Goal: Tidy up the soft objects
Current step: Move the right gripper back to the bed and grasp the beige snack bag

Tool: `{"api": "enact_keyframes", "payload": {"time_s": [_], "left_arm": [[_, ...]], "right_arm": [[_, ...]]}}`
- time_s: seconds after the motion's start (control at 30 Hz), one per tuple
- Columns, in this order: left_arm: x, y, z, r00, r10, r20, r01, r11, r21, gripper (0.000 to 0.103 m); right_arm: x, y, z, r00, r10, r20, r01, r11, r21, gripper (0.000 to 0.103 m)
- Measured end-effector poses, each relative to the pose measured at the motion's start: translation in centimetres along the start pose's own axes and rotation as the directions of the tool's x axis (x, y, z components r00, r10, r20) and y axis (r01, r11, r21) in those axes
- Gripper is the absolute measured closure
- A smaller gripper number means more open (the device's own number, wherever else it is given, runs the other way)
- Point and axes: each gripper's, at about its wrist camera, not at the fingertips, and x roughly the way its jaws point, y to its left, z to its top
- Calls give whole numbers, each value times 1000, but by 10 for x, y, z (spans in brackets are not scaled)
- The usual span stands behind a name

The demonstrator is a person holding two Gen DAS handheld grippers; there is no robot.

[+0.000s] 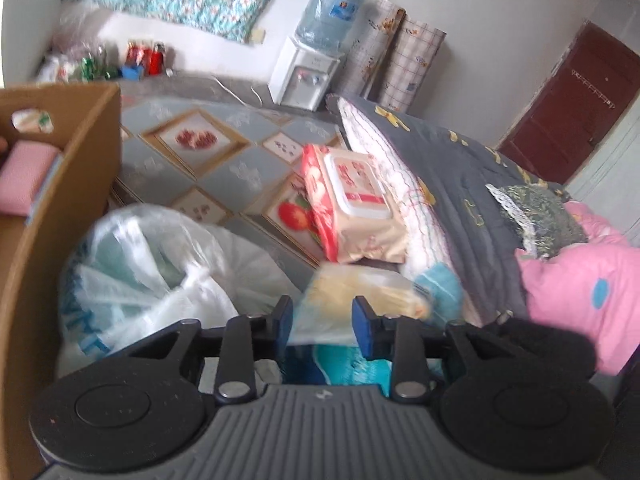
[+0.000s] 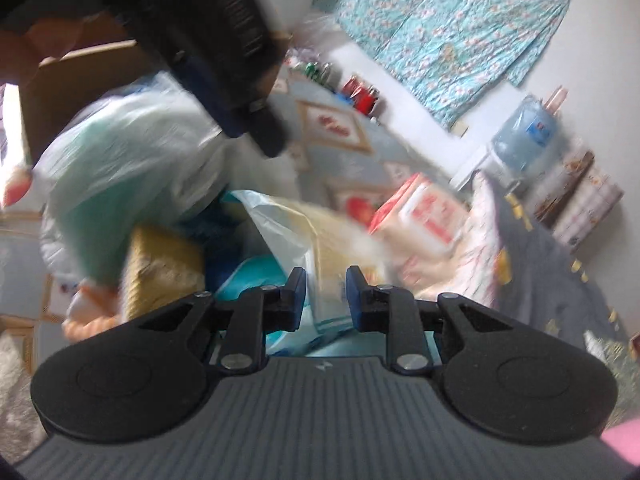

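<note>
Left wrist view shows the left gripper (image 1: 322,318) low and near, with its jaws partly open around the edge of a clear plastic bag (image 1: 360,292) that has something yellow inside. I cannot tell if the jaws pinch it. Left of it sits a big white plastic bag (image 1: 152,264) full of soft blue-green things. A cardboard box (image 1: 80,168) stands at the far left, and a pink sponge (image 1: 24,176) lies inside it. A pack of wet wipes (image 1: 356,204) leans on a folded grey quilt (image 1: 460,184) to the right. A pink blanket (image 1: 576,280) lies at the far right. All of this rests on a bed with a patterned mat (image 1: 216,152). A water dispenser (image 1: 308,76) stands by the far wall.

Right wrist view is blurry. The right gripper (image 2: 326,292) has its jaws partly open around the same clear plastic bag (image 2: 288,224), but I cannot tell if they hold it. The left gripper (image 2: 224,48) hangs above at the top left. The big white plastic bag (image 2: 132,160) is on the left, and the pack of wet wipes (image 2: 424,216) is to the right.
</note>
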Motion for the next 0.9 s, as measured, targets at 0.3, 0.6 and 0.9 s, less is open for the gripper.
{"api": "enact_keyframes", "payload": {"time_s": [0.3, 0.6, 0.9], "left_arm": [[38, -8, -13, 992, -46, -117, 44, 999, -16, 65], [43, -11, -18, 991, -31, -130, 36, 999, 34, 65], [57, -20, -21, 968, -126, -217, 140, 989, 50, 44]], "right_arm": [[-23, -46, -7, 983, 174, 54, -182, 957, 225, 52], [-12, -146, 3, 967, 209, 145, -254, 820, 513, 36], [105, -154, 27, 883, 463, -73, -286, 657, 698, 30]]}}
